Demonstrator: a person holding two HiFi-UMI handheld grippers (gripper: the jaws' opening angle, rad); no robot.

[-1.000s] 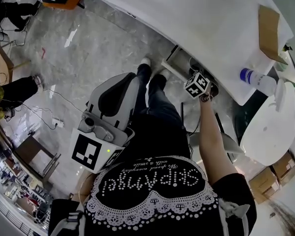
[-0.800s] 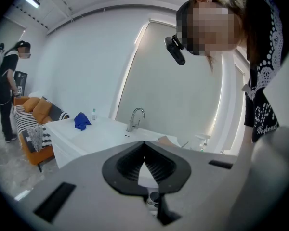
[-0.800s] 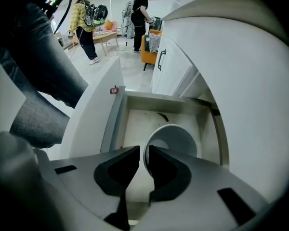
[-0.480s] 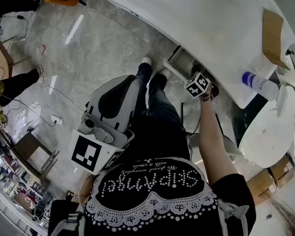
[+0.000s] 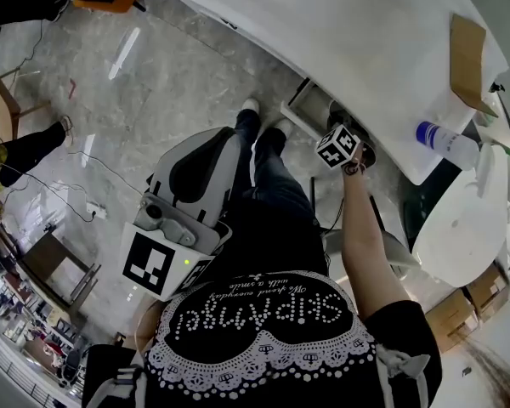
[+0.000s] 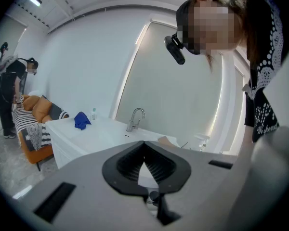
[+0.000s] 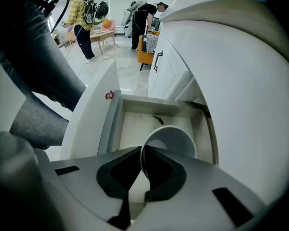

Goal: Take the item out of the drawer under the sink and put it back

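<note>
The drawer point(image 7: 135, 119) under the white counter stands pulled out, and a white cup point(image 7: 171, 138) lies tilted inside it with its mouth toward me. My right gripper point(image 7: 143, 148) points steeply down into the drawer. Its jaws have just been closing and are now shut on the cup's rim. In the head view only this gripper's marker cube point(image 5: 340, 145) shows above the drawer point(image 5: 310, 104); the cup is hidden there. My left gripper point(image 6: 144, 143) is held by my waist, pointing out into the room, shut with nothing in it. It also shows in the head view as the left gripper point(image 5: 225, 138).
The white counter point(image 5: 365, 41) carries a bottle with a blue cap point(image 5: 446, 140) and a piece of cardboard point(image 5: 466, 53). A faucet point(image 6: 135, 119) and a blue cloth point(image 6: 80, 121) sit on the counter. My legs stand close in front of the drawer. Other people stand farther off.
The right gripper's marker cube has tipped a little at the drawer. Both hands stay where they were. The bystander at the left edge has shifted.
</note>
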